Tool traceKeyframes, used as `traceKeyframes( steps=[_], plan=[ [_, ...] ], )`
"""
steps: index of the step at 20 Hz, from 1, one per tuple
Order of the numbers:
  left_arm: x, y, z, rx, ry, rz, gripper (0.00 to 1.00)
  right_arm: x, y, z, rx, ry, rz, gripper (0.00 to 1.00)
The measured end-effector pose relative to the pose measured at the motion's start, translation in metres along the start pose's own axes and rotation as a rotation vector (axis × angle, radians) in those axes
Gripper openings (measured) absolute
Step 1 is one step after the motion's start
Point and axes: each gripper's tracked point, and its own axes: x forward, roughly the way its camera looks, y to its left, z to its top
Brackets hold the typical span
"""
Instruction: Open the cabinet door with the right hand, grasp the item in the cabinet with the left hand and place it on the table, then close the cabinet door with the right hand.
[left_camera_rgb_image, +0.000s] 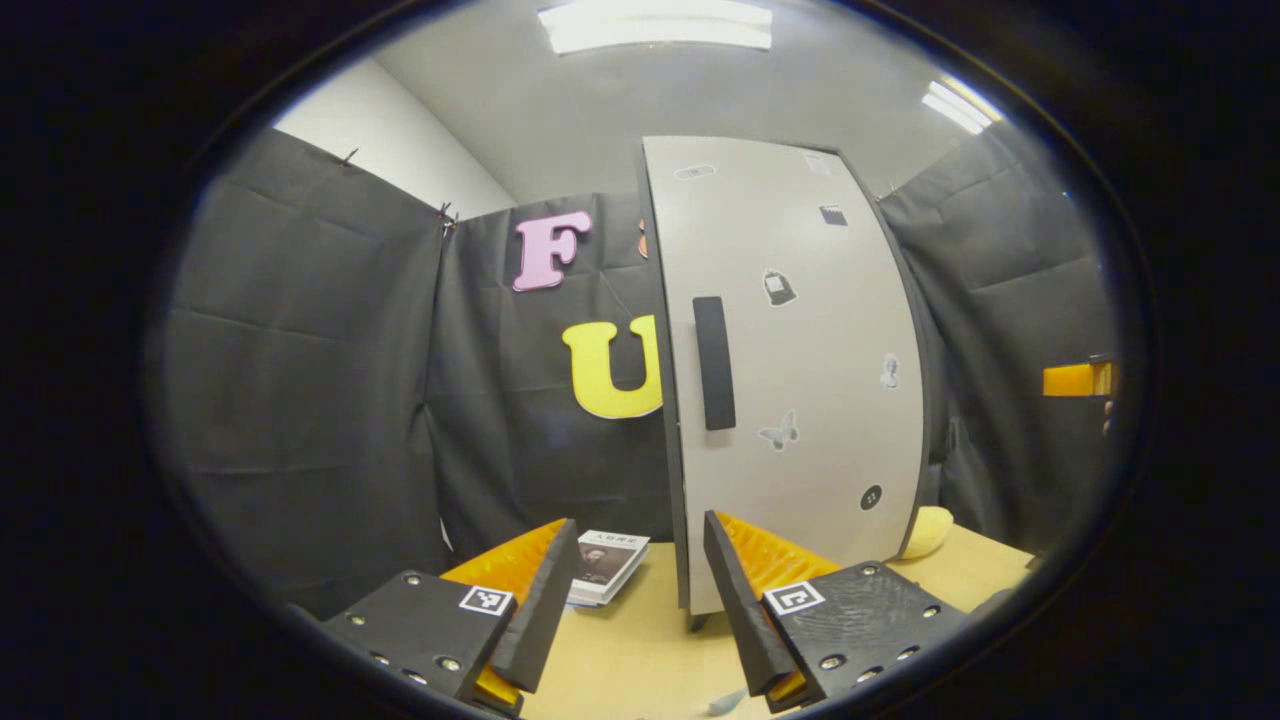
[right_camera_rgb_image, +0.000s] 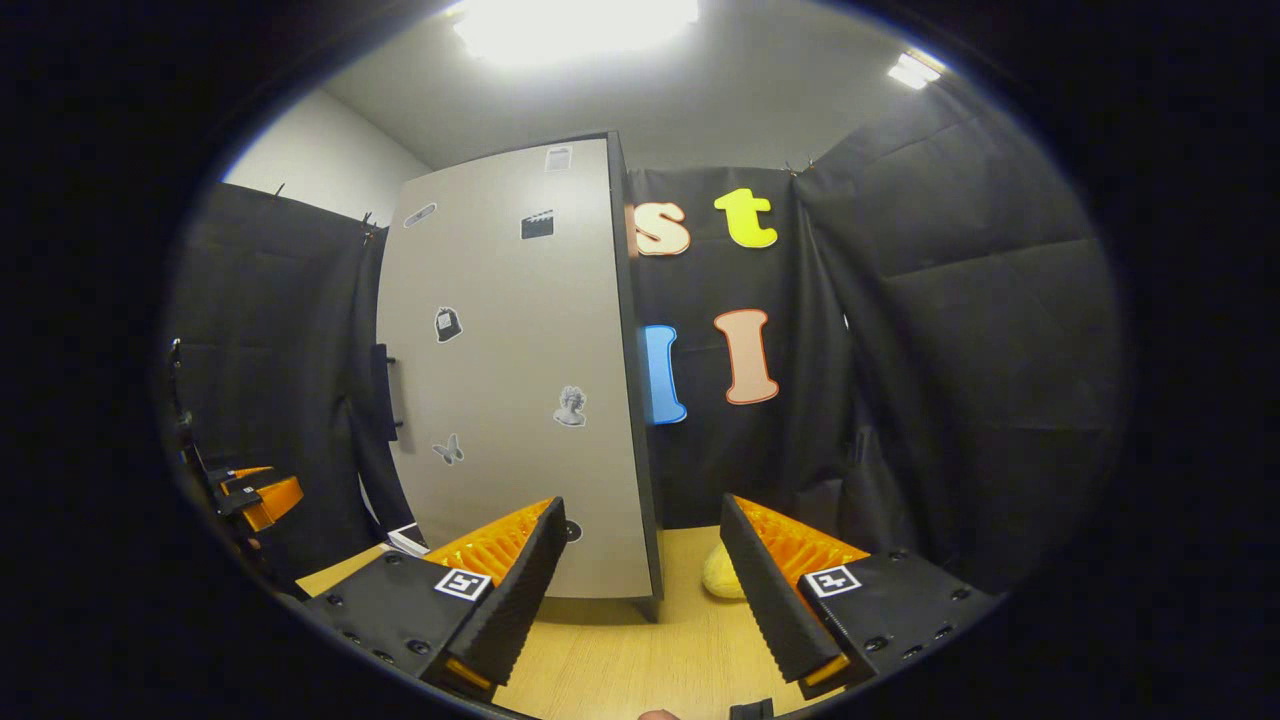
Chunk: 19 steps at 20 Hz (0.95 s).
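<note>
A tall cabinet stands on the wooden table (left_camera_rgb_image: 630, 660), its white door (left_camera_rgb_image: 800, 380) closed and dotted with small stickers. A black vertical handle (left_camera_rgb_image: 713, 362) sits near the door's left edge. My left gripper (left_camera_rgb_image: 640, 535) is open and empty, a short way in front of the door's handle side. In the right gripper view the same door (right_camera_rgb_image: 510, 400) is seen at an angle, with the handle (right_camera_rgb_image: 386, 390) sticking out at its left edge. My right gripper (right_camera_rgb_image: 642, 520) is open and empty, before the cabinet's right corner. What is inside the cabinet is hidden.
A book (left_camera_rgb_image: 608, 565) lies on the table left of the cabinet. A soft yellow object (right_camera_rgb_image: 722, 575) lies behind the cabinet's right corner, also seen as the yellow object (left_camera_rgb_image: 928, 530). Black cloth walls close in the table. The other gripper (right_camera_rgb_image: 255, 495) shows far left.
</note>
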Motion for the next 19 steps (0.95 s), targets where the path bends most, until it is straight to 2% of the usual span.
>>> traceKeyframes(
  steps=[19],
  plan=[
    [-0.0066, 0.0033, 0.0005, -0.005, -0.006, 0.000, 0.75, -0.0039, -0.0022, 0.0002, 0.014, -0.008, -0.018, 0.98]
  ],
)
